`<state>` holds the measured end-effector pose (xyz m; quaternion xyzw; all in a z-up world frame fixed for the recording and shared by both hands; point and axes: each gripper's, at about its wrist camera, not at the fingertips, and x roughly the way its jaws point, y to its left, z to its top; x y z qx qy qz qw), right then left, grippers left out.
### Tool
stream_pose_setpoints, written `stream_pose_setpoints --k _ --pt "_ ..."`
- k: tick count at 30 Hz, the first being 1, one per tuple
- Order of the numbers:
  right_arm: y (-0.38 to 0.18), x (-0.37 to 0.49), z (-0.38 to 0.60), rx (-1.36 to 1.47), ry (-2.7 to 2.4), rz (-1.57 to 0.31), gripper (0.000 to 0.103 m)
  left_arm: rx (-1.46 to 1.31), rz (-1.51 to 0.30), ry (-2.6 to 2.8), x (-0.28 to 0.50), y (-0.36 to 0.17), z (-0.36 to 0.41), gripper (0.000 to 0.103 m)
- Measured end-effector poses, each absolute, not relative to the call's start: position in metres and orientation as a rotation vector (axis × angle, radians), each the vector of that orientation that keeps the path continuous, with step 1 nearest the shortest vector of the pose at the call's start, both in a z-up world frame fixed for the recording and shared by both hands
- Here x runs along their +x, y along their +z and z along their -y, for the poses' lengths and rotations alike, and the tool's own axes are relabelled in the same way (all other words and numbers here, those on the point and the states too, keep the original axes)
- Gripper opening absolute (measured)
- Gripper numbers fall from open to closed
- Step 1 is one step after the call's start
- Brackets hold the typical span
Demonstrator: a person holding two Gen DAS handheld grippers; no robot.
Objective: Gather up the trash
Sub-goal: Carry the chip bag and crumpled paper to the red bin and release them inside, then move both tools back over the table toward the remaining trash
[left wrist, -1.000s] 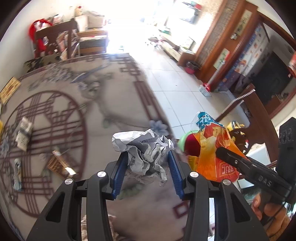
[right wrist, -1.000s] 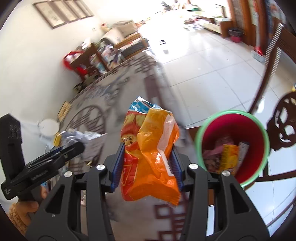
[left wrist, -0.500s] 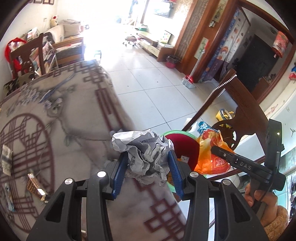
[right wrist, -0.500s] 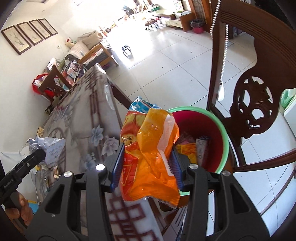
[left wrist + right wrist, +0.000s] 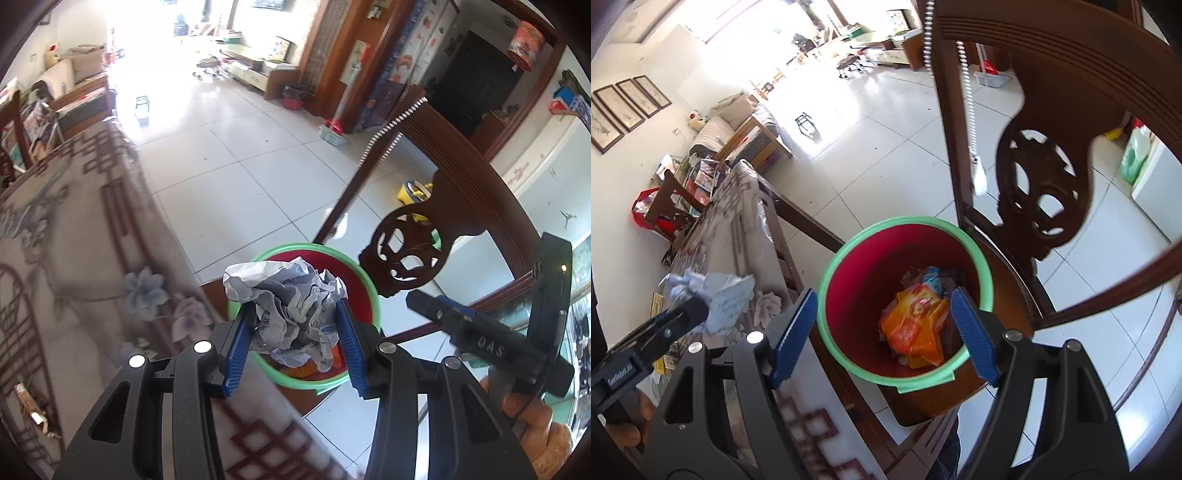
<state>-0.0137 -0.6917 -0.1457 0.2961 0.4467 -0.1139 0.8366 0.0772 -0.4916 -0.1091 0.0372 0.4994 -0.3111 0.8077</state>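
I count one bin (image 5: pixel 905 236), red inside with a green rim, standing on a wooden chair (image 5: pixel 1045 110) beside the tabletop (image 5: pixel 74 240). My left claw (image 5: pixel 295 332) grips one crumpled ball of printed paper (image 5: pixel 288 295) directly above the bin. My right claw (image 5: pixel 882 332) is opening above the bin, nothing between its pads. One orange snack bag (image 5: pixel 916 325) lies inside the bin among other wrappers. The chair back rises just behind the bin.
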Motion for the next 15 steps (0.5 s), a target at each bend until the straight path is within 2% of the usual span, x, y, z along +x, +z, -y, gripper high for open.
stream_pose_setpoints --k 3,4,5,10,15 --pt "-0.147 -0.028 0.695 0.635 -0.27 -0.952 0.073 0.083 -1.06 -0.704 0.082 -0.114 0.514 0.053" --pt "-0.147 -0.033 0.695 0.634 -0.279 -0.956 0.073 0.081 -1.064 -0.711 0.084 -0.116 0.519 0.07" --pt "-0.146 -0.036 0.694 0.63 -0.284 -0.959 0.073 0.078 -1.066 -0.713 0.085 -0.116 0.523 0.082" --pt "-0.139 -0.051 0.688 0.604 -0.311 -0.963 0.073 0.062 -1.047 -0.732 0.075 -0.109 0.518 0.083" --pt "-0.136 -0.047 0.67 0.584 -0.276 -0.971 0.073 0.048 -1.031 -0.698 0.057 -0.1 0.48 0.083"
